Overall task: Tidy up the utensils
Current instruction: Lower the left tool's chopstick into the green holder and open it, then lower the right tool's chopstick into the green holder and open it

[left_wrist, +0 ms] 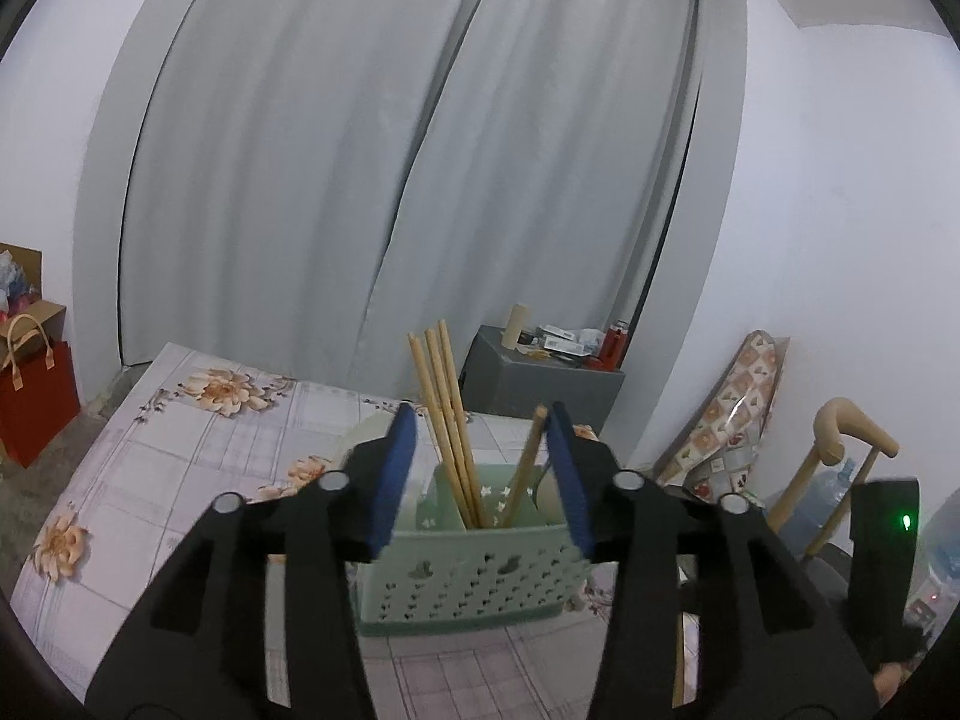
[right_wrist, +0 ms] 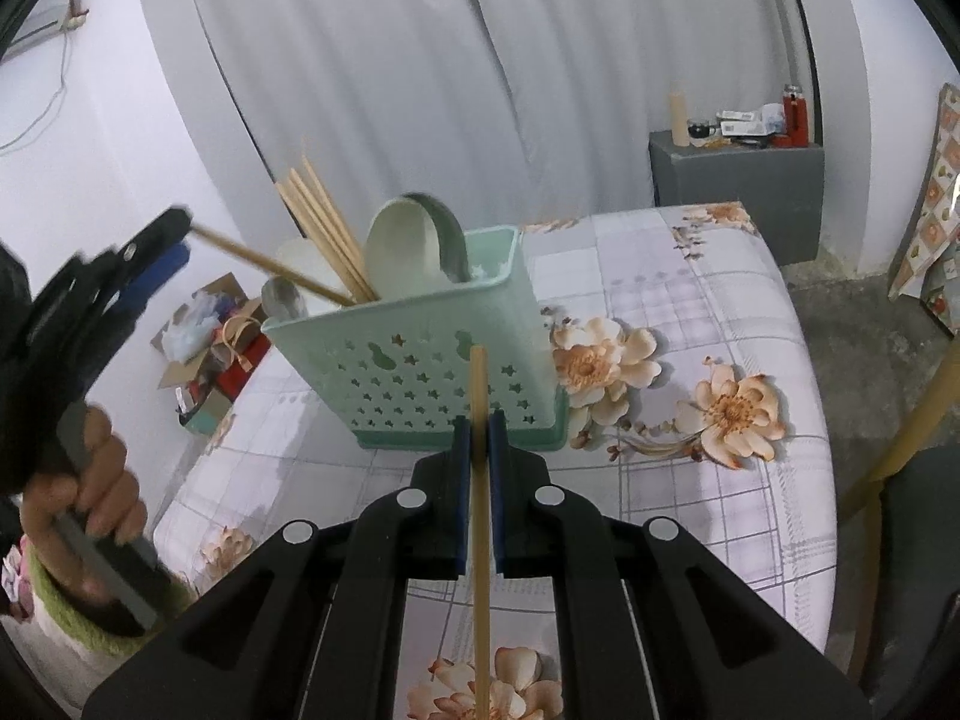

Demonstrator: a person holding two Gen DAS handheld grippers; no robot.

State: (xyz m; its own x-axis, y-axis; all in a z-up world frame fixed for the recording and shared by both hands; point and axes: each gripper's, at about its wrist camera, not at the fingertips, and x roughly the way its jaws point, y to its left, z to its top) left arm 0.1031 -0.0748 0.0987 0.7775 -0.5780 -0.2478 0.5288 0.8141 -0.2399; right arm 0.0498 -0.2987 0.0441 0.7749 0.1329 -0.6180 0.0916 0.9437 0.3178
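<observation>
The pale green perforated plastic utensil caddy [right_wrist: 414, 354] stands on the floral-print tablecloth [right_wrist: 690, 312] directly ahead of both grippers. It holds three upright wooden chopsticks [left_wrist: 447, 420], one leaning chopstick [left_wrist: 525, 468], one metal spoon [right_wrist: 282, 298] and one white bowl [right_wrist: 408, 249]. The left gripper [left_wrist: 483, 420] is spread, the leaning chopstick touching its right pad. The right gripper [right_wrist: 479, 420] pinches a fifth wooden chopstick [right_wrist: 480, 510].

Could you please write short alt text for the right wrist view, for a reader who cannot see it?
The right tongs are shut on a single wooden chopstick, held upright in front of a mint-green perforated utensil basket on a floral tablecloth. At left, the left tongs are at the end of another chopstick leaning into the basket.
</observation>
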